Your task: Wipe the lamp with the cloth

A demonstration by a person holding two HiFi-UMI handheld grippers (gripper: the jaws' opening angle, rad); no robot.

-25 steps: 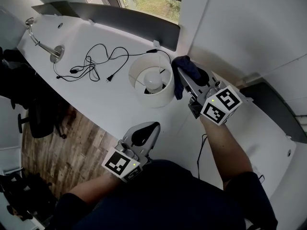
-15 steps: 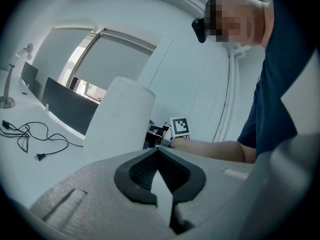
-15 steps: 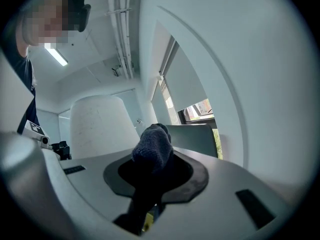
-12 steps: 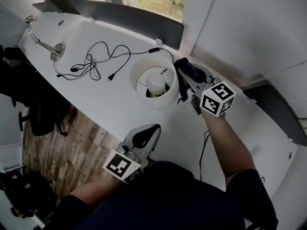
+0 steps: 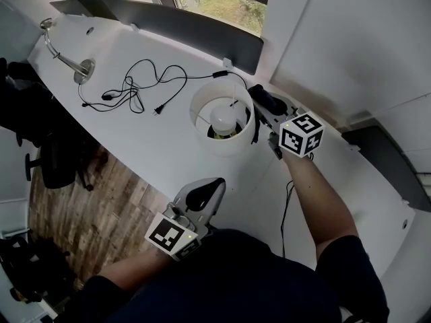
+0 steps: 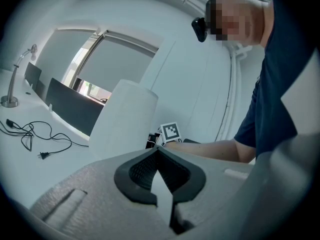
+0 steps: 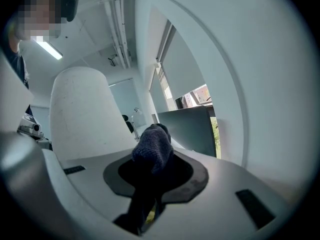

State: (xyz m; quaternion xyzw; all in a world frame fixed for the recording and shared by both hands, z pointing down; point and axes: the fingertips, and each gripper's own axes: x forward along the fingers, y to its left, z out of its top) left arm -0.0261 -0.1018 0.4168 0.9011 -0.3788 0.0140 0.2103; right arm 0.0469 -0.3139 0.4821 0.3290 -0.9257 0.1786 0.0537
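R tongs [image 5: 261, 108], pinching the cloth [image 5: 268, 99], sit closer than 1 s ago, cloth now against the right side of the lamp [image 5: 224, 118] on the table [image 5: 135, 140], so we judge wiping is starting; L tongs [image 5: 202, 192] pressed together, empty, by our body.

You are getting open desk [image 5: 151, 147] left of the lamp [image 5: 223, 142]; cable [image 5: 126, 88] is cluttering far left, wall [image 5: 337, 39] crowding right.
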